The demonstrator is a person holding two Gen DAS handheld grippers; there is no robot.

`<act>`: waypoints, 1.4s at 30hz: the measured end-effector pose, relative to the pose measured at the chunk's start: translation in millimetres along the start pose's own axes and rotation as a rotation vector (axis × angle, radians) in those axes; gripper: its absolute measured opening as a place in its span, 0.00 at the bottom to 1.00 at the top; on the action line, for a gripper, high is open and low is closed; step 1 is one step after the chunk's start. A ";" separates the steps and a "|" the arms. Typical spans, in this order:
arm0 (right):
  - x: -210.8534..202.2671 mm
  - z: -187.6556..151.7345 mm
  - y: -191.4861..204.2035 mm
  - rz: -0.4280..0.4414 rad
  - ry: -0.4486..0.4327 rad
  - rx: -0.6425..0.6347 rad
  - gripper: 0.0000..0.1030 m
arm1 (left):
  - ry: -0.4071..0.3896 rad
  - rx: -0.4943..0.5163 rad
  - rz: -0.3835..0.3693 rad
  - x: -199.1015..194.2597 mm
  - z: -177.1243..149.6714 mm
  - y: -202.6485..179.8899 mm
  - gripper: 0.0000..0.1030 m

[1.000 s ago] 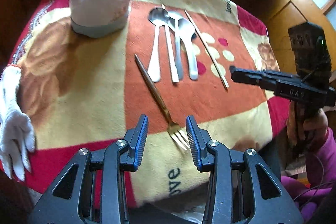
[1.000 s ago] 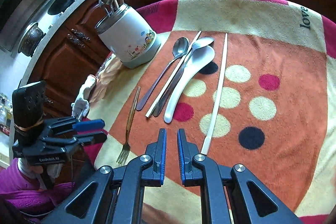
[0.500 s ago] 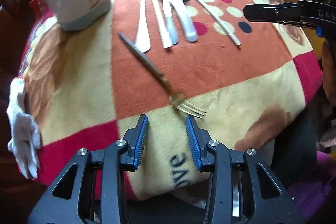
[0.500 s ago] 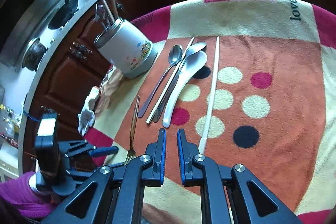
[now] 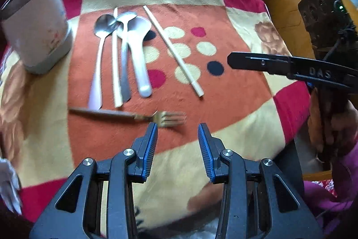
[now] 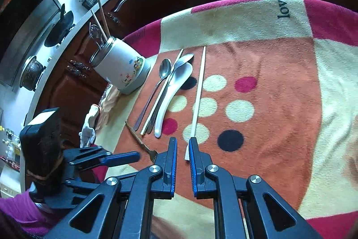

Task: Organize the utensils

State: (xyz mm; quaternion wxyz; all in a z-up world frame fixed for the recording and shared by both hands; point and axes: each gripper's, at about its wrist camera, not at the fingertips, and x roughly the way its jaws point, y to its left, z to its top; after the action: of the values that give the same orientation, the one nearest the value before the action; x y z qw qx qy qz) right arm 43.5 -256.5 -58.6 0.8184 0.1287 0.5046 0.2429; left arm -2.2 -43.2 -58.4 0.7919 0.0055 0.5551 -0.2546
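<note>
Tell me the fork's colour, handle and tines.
The fork has a dark brown handle and gold tines; clearest in the left wrist view.

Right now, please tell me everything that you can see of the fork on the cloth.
The fork has a slim dark brown handle, wooden by its look, and a gold-coloured metal neck and four tines. It lies flat on the orange part of the patterned cloth, crosswise below the ends of the spoons, tines nearest the left gripper. No jaws touch it. Whether its handle touches a spoon's end I cannot tell.
</note>
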 end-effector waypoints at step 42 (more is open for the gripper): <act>69.7 -46.1 29.5 0.110 0.085 0.045 0.09 | 0.065 -0.118 0.095 6.6 -24.7 40.7 0.35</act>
State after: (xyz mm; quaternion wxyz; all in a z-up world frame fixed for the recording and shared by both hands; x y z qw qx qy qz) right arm 20.7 -196.3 -119.4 0.7784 0.1643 0.5366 0.2812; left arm -5.5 -3.2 -84.9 0.7836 -0.0065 0.5935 -0.1835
